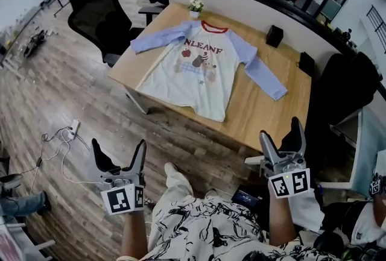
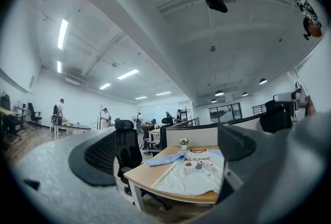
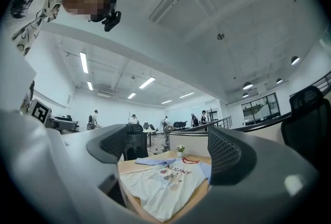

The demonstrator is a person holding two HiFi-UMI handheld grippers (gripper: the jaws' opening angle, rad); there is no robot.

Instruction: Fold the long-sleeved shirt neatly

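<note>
The wooden table (image 1: 265,103) is standing out in the office floor with a partition behind it, and the shirt (image 1: 199,73) is lying flat on it, print side up, red collar toward the partition, hem reaching the near edge, both blue sleeves (image 1: 265,76) spreading out to the sides. A black chair (image 1: 99,15) is sitting just off the table's far left corner. The person is holding both grippers well short of the table, over the plank floor: the left gripper (image 1: 119,148) is showing its jaws wide apart with nothing between them, and the right gripper (image 1: 280,131) is likewise gaping and empty. A small potted plant (image 1: 195,6) is standing beyond the collar, and a black box (image 1: 274,35) is sitting near the right sleeve
</note>
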